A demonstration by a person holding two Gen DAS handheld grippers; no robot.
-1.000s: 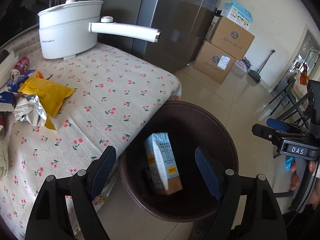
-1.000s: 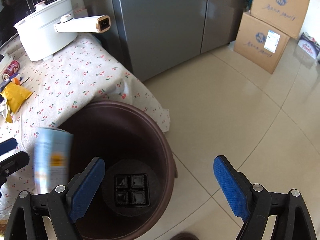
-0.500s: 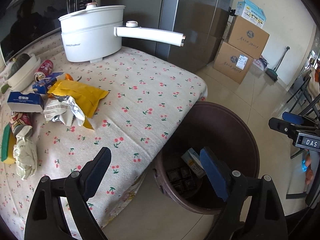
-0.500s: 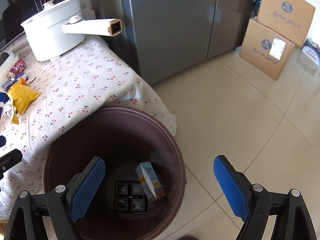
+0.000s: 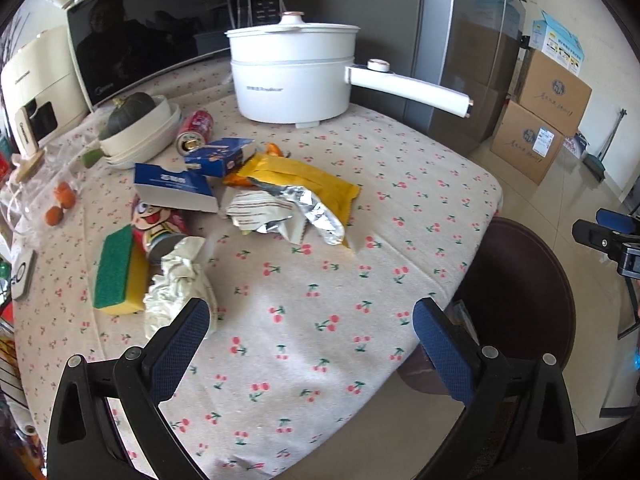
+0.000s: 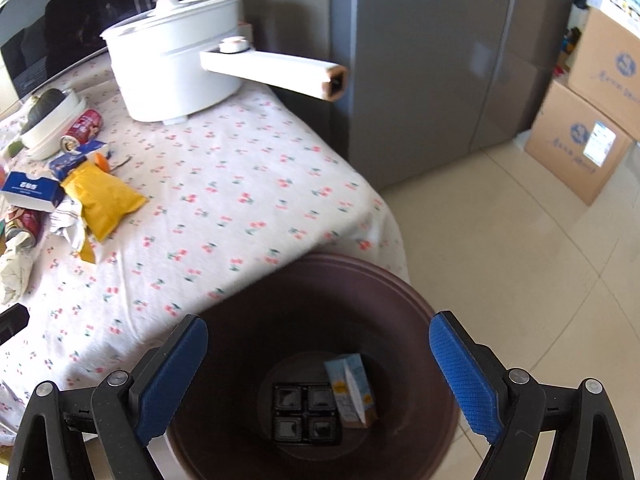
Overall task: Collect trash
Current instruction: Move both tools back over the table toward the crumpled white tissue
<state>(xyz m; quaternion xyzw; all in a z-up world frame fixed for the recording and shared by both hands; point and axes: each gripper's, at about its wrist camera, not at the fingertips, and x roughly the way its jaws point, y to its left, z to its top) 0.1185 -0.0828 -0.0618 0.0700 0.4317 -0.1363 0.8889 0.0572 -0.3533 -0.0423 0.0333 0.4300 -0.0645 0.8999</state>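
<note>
A dark brown bin [image 6: 360, 280] stands on the floor at the table's corner. A light blue carton [image 6: 352, 390] and a black tray [image 6: 306, 414] lie at its bottom. My right gripper [image 6: 318, 380] hangs open over the bin, holding nothing. My left gripper [image 5: 312, 350] is over the cherry-print tablecloth [image 5: 320, 280], its jaws opening with nothing between them. Trash lies ahead of it: a yellow packet [image 5: 304, 182], a foil wrapper [image 5: 292, 210], crumpled paper [image 5: 180, 280], blue boxes [image 5: 176, 186], a red can [image 5: 194, 130] and a snack tube [image 5: 158, 226].
A white electric pot [image 5: 292, 72] with a long handle stands at the table's back. A bowl with a squash [image 5: 136, 128], a sponge [image 5: 116, 270] and a microwave [image 5: 152, 40] are on the left. Cardboard boxes [image 6: 588, 120] and a grey fridge [image 6: 440, 60] stand beyond the bin.
The carton fell from the left gripper into the bin and now lies at its bottom. The left gripper swung from over the bin to above the table. The right gripper shifted slightly, staying over the bin.
</note>
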